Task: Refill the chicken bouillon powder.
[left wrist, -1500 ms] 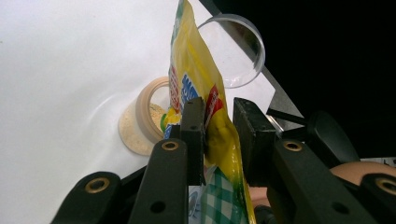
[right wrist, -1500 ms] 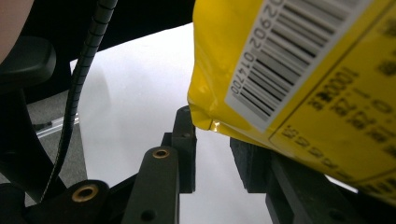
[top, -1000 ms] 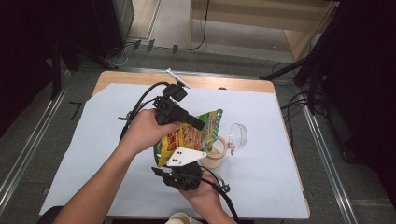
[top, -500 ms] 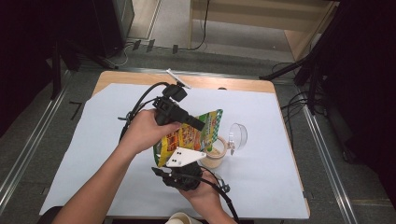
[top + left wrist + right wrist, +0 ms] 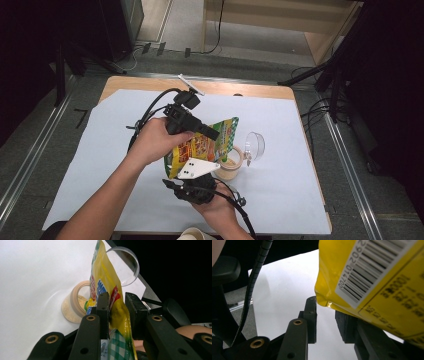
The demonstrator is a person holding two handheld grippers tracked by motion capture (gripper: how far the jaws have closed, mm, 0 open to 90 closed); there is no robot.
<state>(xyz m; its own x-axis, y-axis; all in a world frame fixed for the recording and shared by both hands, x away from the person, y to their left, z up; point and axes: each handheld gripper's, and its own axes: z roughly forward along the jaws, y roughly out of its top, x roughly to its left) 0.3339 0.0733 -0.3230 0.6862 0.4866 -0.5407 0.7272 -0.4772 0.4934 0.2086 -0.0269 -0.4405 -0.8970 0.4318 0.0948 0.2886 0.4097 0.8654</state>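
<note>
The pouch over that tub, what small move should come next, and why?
Probably tip the pouch a little further toward the tub. The left gripper is shut on the pouch, holding it above the open tub, which already has yellowish powder in it. The right gripper sits open at the pouch's lower corner, so it could close there to steady the tilt.

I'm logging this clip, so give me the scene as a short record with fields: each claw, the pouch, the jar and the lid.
left claw: shut on the pouch
right claw: open, at the pouch's bottom corner
pouch: yellow, printed, held tilted above the jar
jar: open, holds tan powder, on the white sheet
lid: clear, beside the jar
</note>
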